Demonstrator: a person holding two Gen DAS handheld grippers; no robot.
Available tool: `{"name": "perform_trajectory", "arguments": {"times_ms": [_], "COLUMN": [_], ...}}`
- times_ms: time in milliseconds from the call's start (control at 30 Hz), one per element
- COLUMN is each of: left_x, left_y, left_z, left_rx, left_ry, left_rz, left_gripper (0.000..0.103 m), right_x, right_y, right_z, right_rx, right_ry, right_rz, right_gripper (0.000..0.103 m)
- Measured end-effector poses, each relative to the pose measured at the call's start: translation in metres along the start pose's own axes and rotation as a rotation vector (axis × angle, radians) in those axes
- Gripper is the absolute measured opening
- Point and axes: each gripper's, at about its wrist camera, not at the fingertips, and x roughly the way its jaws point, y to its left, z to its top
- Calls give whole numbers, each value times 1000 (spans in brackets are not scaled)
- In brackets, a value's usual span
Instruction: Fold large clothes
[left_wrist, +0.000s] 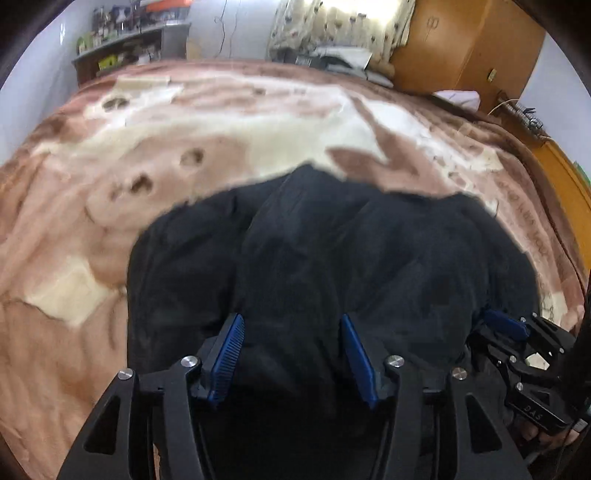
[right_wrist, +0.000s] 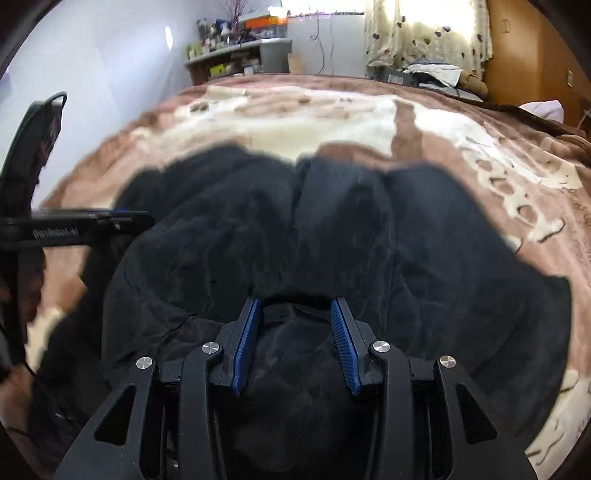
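A large black garment (left_wrist: 332, 251) lies bunched on a brown and cream blanket; it also fills the right wrist view (right_wrist: 332, 229). My left gripper (left_wrist: 291, 321) is open, its blue pads (left_wrist: 229, 354) spread above the near part of the cloth, nothing between them. My right gripper (right_wrist: 295, 306) is open over a folded edge of the garment, its blue pads (right_wrist: 245, 343) apart. The right gripper also shows at the lower right of the left wrist view (left_wrist: 517, 343). The left gripper shows at the left edge of the right wrist view (right_wrist: 74, 225).
The blanket (left_wrist: 184, 147) covers a wide bed (right_wrist: 480, 155). A shelf with bottles and boxes (left_wrist: 122, 44) stands at the far left wall. A wooden wardrobe (left_wrist: 469, 44) and a curtained window (right_wrist: 424, 33) are behind the bed. Clutter lies at the far bed edge (left_wrist: 343, 59).
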Motion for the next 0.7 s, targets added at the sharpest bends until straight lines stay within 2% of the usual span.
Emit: {"name": "perform_trajectory", "arguments": {"times_ms": [67, 100, 200, 300, 433, 500, 567, 633, 700], "left_x": [9, 11, 17, 23, 4, -14, -26, -29, -22], "left_y": [16, 18, 10, 13, 6, -2, -10, -17, -20], "left_z": [-4, -4, -11, -12, -11, -12, -16, -22, -26], "left_rx": [-69, -71, -5, -8, -16, 11, 65, 102, 128], "left_ry": [24, 26, 16, 10, 1, -34, -56, -51, -33], "left_rz": [-48, -50, -9, -11, 13, 11, 31, 44, 84], "left_gripper": [56, 56, 56, 56, 56, 56, 56, 56, 56], "right_x": [6, 9, 17, 19, 8, -17, -35, -33, -18], "right_y": [0, 1, 8, 9, 7, 8, 14, 26, 35], "right_z": [-10, -12, -15, -21, -10, -7, -9, -14, -21], "right_rx": [-2, -10, -28, -33, 17, 55, 61, 35, 0], "right_ry": [-6, -9, 13, 18, 40, -21, -61, -45, 1], "right_rz": [-10, -18, -53, -67, -50, -46, 26, 53, 39], "right_gripper": [41, 41, 41, 41, 41, 41, 41, 41, 41]}}
